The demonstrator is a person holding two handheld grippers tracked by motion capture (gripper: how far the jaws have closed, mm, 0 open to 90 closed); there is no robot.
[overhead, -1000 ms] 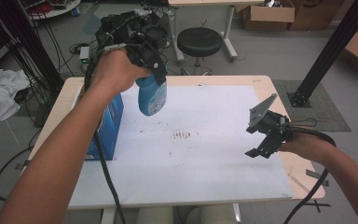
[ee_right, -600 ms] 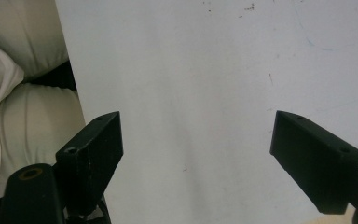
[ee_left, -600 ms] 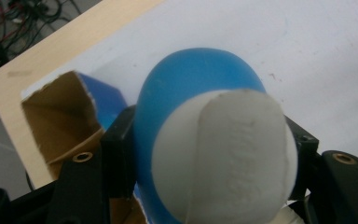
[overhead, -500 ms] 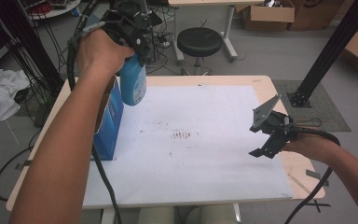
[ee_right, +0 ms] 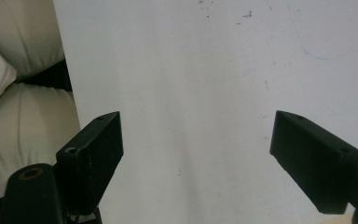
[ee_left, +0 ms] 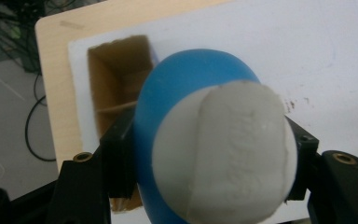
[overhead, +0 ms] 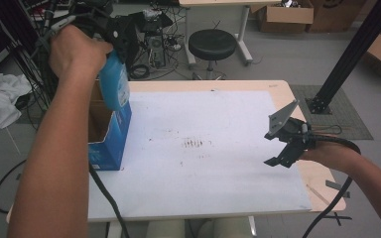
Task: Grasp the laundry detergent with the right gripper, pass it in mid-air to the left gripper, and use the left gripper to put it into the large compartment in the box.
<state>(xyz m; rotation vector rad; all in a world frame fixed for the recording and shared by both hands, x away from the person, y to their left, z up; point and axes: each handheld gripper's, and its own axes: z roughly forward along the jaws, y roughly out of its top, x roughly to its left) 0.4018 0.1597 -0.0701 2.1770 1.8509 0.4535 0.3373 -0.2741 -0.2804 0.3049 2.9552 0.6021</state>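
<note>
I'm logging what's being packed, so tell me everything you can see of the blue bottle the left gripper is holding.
The blue plastic bottle has a rounded body, a pale label on its side and a grey-white end facing the gripper's camera. The left gripper is shut on it, one black jaw pressing each side. It hangs in the air above the open blue cardboard box at the table's left edge, touching nothing else.
</note>
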